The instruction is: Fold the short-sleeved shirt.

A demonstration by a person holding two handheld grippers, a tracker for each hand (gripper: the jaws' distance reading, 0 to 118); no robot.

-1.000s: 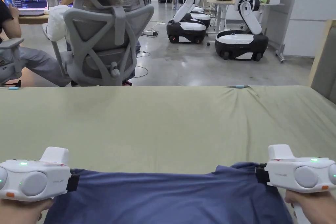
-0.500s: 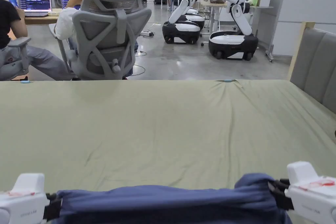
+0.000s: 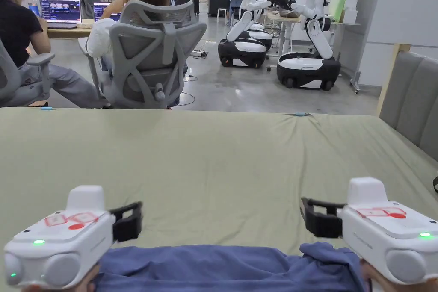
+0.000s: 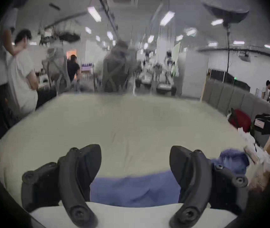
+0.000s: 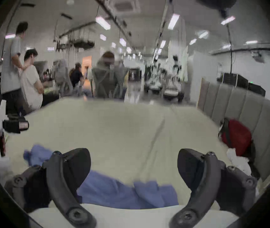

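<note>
Both grippers are letting go since half a second ago: they were clamped on the two ends of the blue shirt's far edge, and now they are hanging above it with nothing in them.

We are looking across a wide bed covered by a pale green sheet (image 3: 222, 160), which is taking up most of the head view from nine o'clock to three o'clock. A grey padded headboard (image 3: 410, 100) is running along the sheet's edge at three o'clock.

Beyond the bed, at eleven o'clock, a person is sitting in a grey office chair (image 3: 156, 55) with its back to us. At one o'clock two white and black robots (image 3: 308, 62) are standing on the floor.

The blue short-sleeved shirt (image 3: 231, 267) is lying flat on the sheet at six o'clock, along its near edge, with a small bunched fold at its right end.

We are holding the left gripper (image 3: 128, 220) at eight o'clock, just above the shirt's left end. Its jaws are standing wide apart and are gripping nothing; in the left gripper view the blue cloth (image 4: 134, 190) is lying between and below them.

We are holding the right gripper (image 3: 316, 218) at four o'clock, above the bunched fold. Its jaws are also spread wide and empty, with the shirt (image 5: 124, 193) lying under them in the right gripper view.
</note>
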